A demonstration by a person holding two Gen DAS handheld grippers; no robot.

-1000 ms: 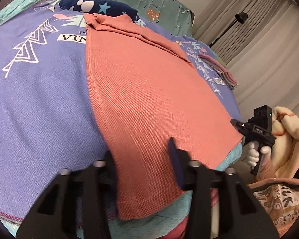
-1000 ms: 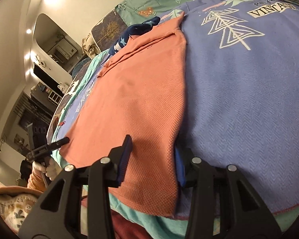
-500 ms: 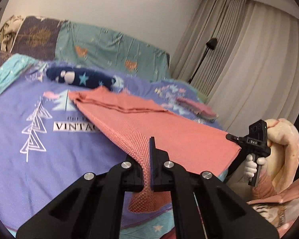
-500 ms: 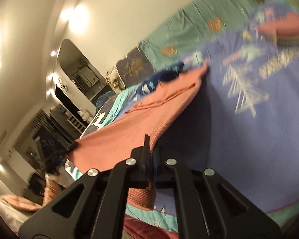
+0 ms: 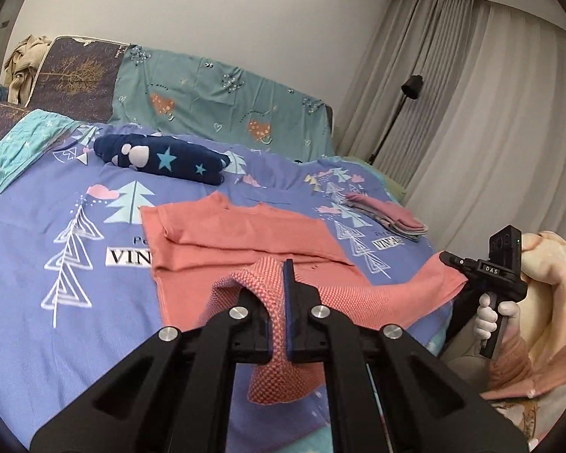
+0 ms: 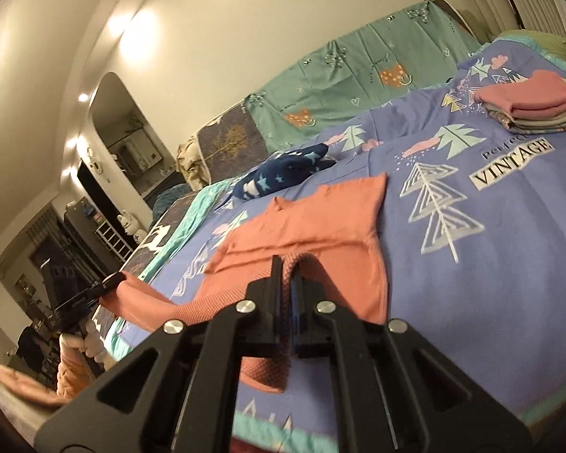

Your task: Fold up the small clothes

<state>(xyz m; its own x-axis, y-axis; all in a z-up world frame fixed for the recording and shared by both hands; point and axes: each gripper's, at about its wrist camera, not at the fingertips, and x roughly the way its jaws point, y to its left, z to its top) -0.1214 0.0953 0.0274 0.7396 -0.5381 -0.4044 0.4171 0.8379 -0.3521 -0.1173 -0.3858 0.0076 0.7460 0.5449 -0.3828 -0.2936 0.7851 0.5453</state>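
Note:
A salmon-pink knit shirt (image 5: 241, 238) lies on the purple bedspread (image 5: 56, 207), sleeves folded in. My left gripper (image 5: 279, 290) is shut on one corner of its bottom hem and holds it lifted above the bed. My right gripper (image 6: 286, 283) is shut on the other hem corner of the shirt (image 6: 320, 222), also lifted. The hem hangs stretched between them. The right gripper also shows in the left wrist view (image 5: 449, 258), and the left gripper in the right wrist view (image 6: 113, 281).
A navy star-print garment (image 5: 162, 160) lies near the headboard. A stack of folded clothes (image 6: 532, 100) sits at the far side of the bed. A floor lamp (image 5: 411, 87) and curtains (image 5: 490, 132) stand beyond the bed's edge.
Both grippers closed on the shirt's hem corners and lifted them up off the bed, carrying the hem toward the collar.

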